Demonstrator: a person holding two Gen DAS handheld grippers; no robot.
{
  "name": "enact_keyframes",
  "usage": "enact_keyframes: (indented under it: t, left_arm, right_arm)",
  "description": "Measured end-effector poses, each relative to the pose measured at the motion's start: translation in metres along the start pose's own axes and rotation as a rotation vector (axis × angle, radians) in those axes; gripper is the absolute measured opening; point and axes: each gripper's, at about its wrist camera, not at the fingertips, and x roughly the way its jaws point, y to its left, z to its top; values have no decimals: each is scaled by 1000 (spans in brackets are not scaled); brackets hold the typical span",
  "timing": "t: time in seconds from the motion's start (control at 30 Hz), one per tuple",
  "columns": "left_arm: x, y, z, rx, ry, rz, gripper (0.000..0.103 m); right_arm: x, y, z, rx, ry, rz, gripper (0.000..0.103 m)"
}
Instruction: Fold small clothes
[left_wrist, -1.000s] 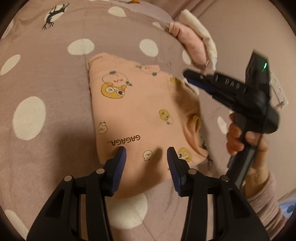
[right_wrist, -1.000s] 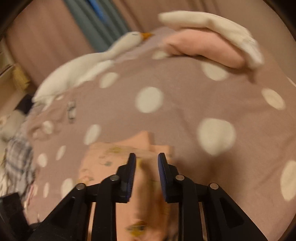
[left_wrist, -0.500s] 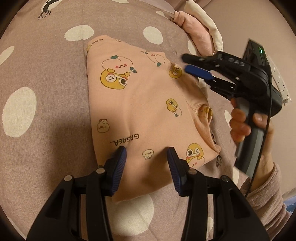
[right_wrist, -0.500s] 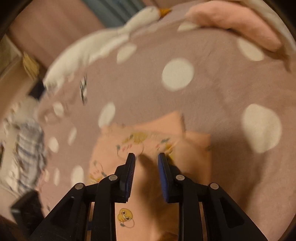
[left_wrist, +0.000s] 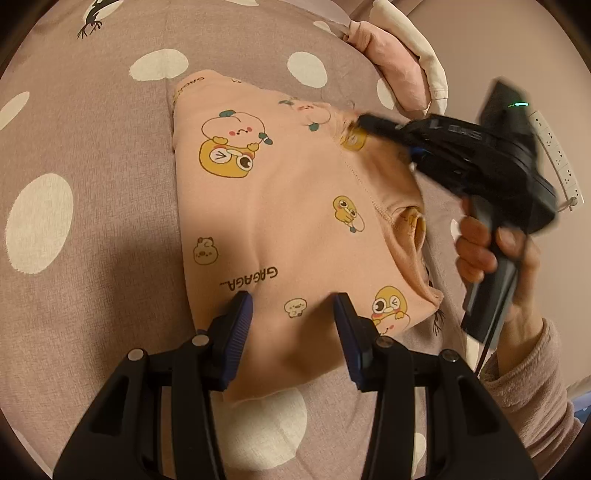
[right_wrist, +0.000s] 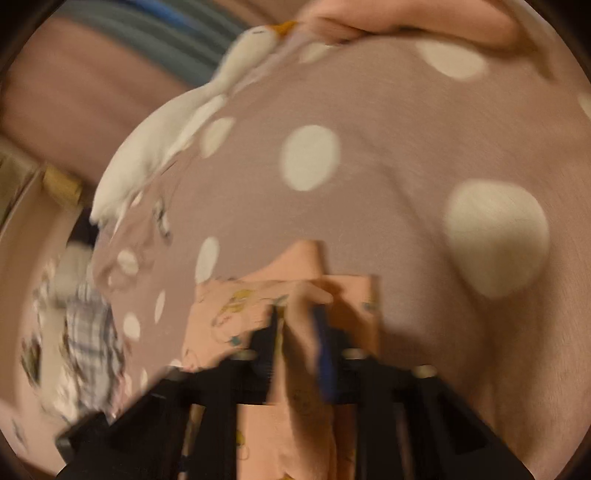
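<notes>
- Lying folded on the polka-dot bedspread (left_wrist: 92, 155), the peach printed garment (left_wrist: 295, 229) fills the centre of the left wrist view; cartoon duck prints and the upside-down word "GAGAGA" face the camera.
- Left gripper (left_wrist: 293, 317): jaws spread wide at bottom centre of its own view, nothing between them. Both blue pads sit over the near edge of the garment; whether they press on the cloth cannot be told.
- Right gripper (left_wrist: 364, 123): enters from the right of the left wrist view, held in the person's hand (left_wrist: 487, 251); its tips sit at the garment's upper right corner, over a yellow print. Motion blur hides the tips there.
- Right wrist view, heavily blurred: right gripper (right_wrist: 297, 325) at bottom centre, jaws close together with a raised ridge of the peach garment (right_wrist: 229, 314) between them. It appears to be pinching that fold; exact contact is smeared.
- Pink-and-cream folded pile (left_wrist: 399, 62) rests at the upper right of the left wrist view, apart from the garment.
- White goose plush (right_wrist: 192, 125) lies along the upper left of the right wrist view, at the far edge of the bedspread (right_wrist: 369, 110).
- Plaid cloth (right_wrist: 88, 339) is at the lower left of the right wrist view, off the bedspread's edge.
</notes>
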Motion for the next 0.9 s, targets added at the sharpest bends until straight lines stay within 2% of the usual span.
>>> enact_keyframes:
  t: [0.07,0.13,0.2,0.3,0.4,0.5,0.6,0.67,0.7,0.77,0.83,0.9]
  left_arm:
    - [0,0,0,-2,-1,-4,46]
    - [-2,3,-2,-5,-1,-8,46]
    - [-2,3,-2,-8,-2,-9,46]
    - [-2,2,-2,-9,-3,-7,46]
    - [-1,1,0,-7,0,-3,46]
    - [2,-1,2,-10,3,0,46]
    - [1,-1,2,-11,5,1,46]
    - [1,-1,2,-9,5,0,46]
    - [1,0,2,-8,6,-1,46]
    - [2,-1,4,-8,7,-4,46]
    - [2,0,4,-8,8,-5,46]
    - [3,-1,4,-5,7,-4,46]
  right_arm:
    - [-17,35,-13,-214,-49,29,11]
    - [-26,58,-32,-379,-35,65,11]
    - [-25,72,-50,-496,16,47,11]
    - [-16,76,-62,-575,67,-16,11]
    - [-14,65,-45,-500,25,-93,11]
    - [-17,48,-17,-395,-68,-266,11]
    - [-13,27,5,-286,-71,-401,11]
    - [-17,24,8,-254,-86,-433,11]
    - [-21,25,8,-243,-108,-435,11]
    - [-27,30,7,-236,-133,-328,11]
    - [-19,37,4,-249,-84,-245,11]
    - [-4,43,5,-277,-35,-218,11]
